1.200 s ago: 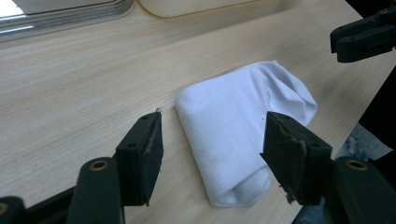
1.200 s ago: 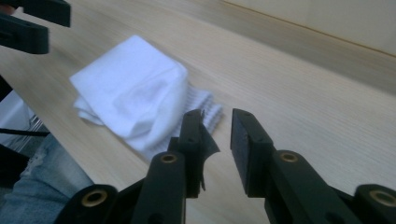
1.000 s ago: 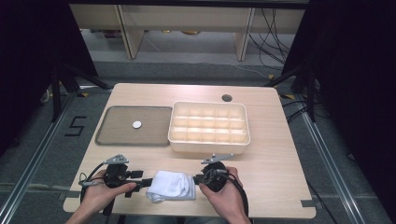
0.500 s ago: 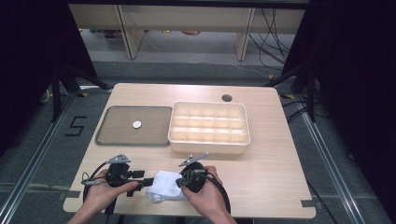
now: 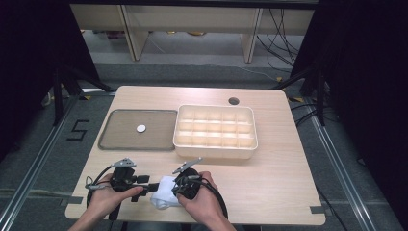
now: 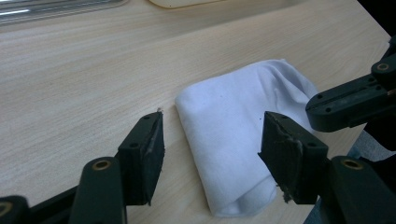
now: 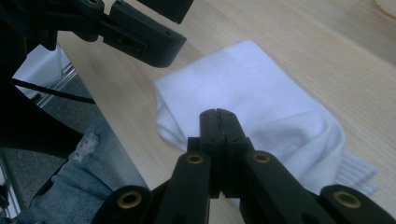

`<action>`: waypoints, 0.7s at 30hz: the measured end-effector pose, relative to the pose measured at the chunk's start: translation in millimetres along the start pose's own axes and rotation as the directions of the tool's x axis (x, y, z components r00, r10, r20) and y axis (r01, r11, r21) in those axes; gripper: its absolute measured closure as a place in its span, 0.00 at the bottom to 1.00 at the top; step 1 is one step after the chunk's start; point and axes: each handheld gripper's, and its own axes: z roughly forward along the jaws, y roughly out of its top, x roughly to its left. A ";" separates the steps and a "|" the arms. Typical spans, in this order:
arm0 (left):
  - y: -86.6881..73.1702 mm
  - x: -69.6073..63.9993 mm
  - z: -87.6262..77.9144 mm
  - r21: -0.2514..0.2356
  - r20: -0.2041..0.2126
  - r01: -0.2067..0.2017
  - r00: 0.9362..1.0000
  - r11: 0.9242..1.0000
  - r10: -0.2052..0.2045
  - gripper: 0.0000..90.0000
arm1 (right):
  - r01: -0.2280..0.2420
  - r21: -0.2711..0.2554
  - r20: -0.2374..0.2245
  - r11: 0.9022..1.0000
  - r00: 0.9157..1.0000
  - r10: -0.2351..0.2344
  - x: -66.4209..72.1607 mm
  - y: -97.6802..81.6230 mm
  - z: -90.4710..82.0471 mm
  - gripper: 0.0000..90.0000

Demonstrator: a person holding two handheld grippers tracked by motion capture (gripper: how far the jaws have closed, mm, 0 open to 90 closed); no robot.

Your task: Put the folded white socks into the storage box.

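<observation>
A white sock lies folded on the wooden table near its front edge, between my two hands. My left gripper points right along the table. In the left gripper view its jaws stand open on either side of the sock's near end, and the pads do not touch it. My right gripper points left from the other side. Its jaws are shut tip to tip just above the sock, and I see no fabric between them. One jaw of the left gripper crosses the top of the right gripper view.
A cream compartment box stands behind the hands, with a grey tray to its left holding a small white disc. A round hole is in the tabletop at the back. The table's front edge runs just below the sock.
The right gripper has moved left across the sock toward the left gripper, and its jaws have closed. The sock now looks shorter and more bunched. The left gripper has stayed put.
</observation>
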 end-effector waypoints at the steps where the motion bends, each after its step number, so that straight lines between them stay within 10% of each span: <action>1: 0.4 0.5 0.1 0.002 -0.002 0.000 1.000 1.000 0.000 0.44 | -0.007 0.007 -0.010 1.000 1.000 0.007 0.5 -0.2 1.5 1.00; 21: 0.5 0.4 16.5 0.047 0.022 0.017 1.000 0.999 -0.018 0.43 | -0.057 0.028 0.019 0.998 0.998 0.057 -11.0 -2.3 12.7 1.00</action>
